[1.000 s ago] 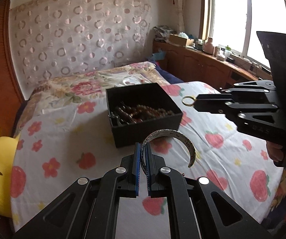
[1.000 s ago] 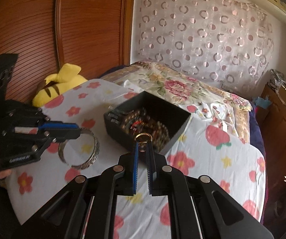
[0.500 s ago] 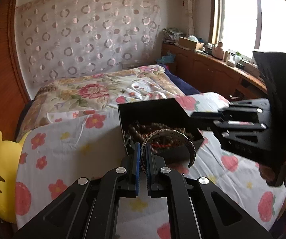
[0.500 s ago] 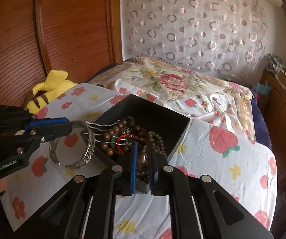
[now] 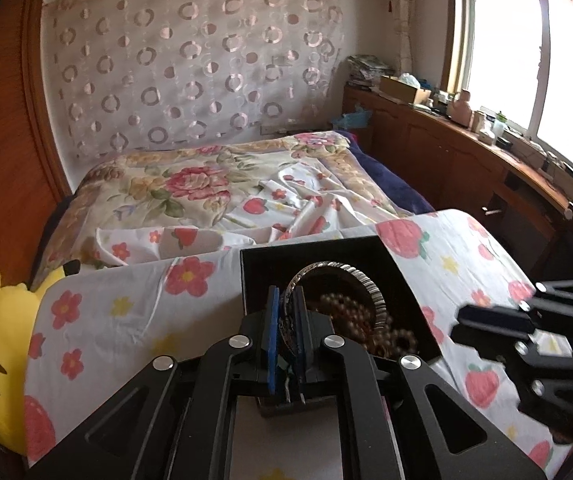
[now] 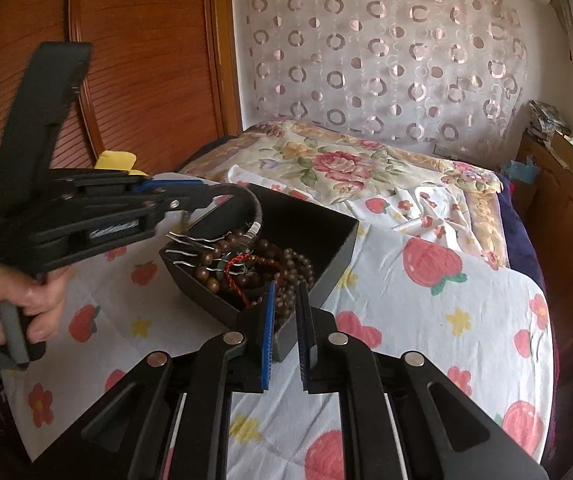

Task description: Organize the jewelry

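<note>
So the left gripper [image 5: 286, 300] pinches a silver bangle [image 5: 350, 276] over the black box [image 6: 338, 248], right gripper's [image 6: 286, 296] fingers slightly apart, empty.

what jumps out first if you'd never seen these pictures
The black box on the strawberry-print sheet draws the eye, heaped with brown bead strands. The left hand-held gripper holds a silver bangle over it. The right hand-held gripper stands at the box's near edge, holding nothing.

Floral bed [image 6: 426, 304], black jewelry box [image 6: 338, 248]
</note>
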The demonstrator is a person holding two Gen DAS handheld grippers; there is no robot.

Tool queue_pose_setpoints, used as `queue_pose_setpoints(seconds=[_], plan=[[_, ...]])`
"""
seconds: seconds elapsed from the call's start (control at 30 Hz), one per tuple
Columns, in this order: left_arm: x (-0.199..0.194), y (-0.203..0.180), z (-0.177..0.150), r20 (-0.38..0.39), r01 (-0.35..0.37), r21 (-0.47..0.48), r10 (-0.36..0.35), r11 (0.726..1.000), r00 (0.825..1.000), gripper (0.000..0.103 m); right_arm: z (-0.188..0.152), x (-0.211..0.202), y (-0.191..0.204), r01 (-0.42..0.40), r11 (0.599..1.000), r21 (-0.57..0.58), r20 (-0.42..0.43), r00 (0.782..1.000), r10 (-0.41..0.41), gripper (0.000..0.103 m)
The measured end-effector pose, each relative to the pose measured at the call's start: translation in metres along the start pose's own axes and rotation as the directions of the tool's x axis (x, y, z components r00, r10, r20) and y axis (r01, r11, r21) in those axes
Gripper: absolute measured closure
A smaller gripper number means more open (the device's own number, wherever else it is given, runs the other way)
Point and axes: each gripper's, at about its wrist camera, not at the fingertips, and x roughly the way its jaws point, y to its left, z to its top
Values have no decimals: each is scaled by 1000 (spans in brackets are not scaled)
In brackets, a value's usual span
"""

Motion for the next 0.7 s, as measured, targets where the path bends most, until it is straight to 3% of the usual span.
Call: queue_pose_setpoints(seconds=[0.07,0.13,0.2,0.27,0.3,0.33,0.57,0.7], plan=[[-2,2,-1,13,-8,-8,8,1000,1000,91,-2,-3,1,-1,1000,1,7,1000,1,91],[-7,4,-6,26,-18,-12,18,1000,1000,73,-4,-8,3,2,1000,0,17,1000,-2,91],[-14,3,-9,43,-33,-8,33,999,999,66,-7,-14,6,5,1000,7,33,999,-5,91],[-24,3,-15,62,-47,-8,47,999,997,50,-9,-23,9,8,1000,20,55,998,-9,90],[-31,4,-19,77,-57,-12,58,998,995,36,-11,-26,11,10,1000,25,66,998,-12,86],[-39,4,-24,99,-63,-14,64,998,993,31,-12,-30,12,12,1000,27,74,997,-14,81],[-68,4,-47,156,-93,13,90,996,984,18,-18,-53,26,18,999,51,130,991,-24,61],[-87,1,-59,194,-100,8,97,995,976,8,-23,-68,34,54,997,53,169,984,-62,41]])
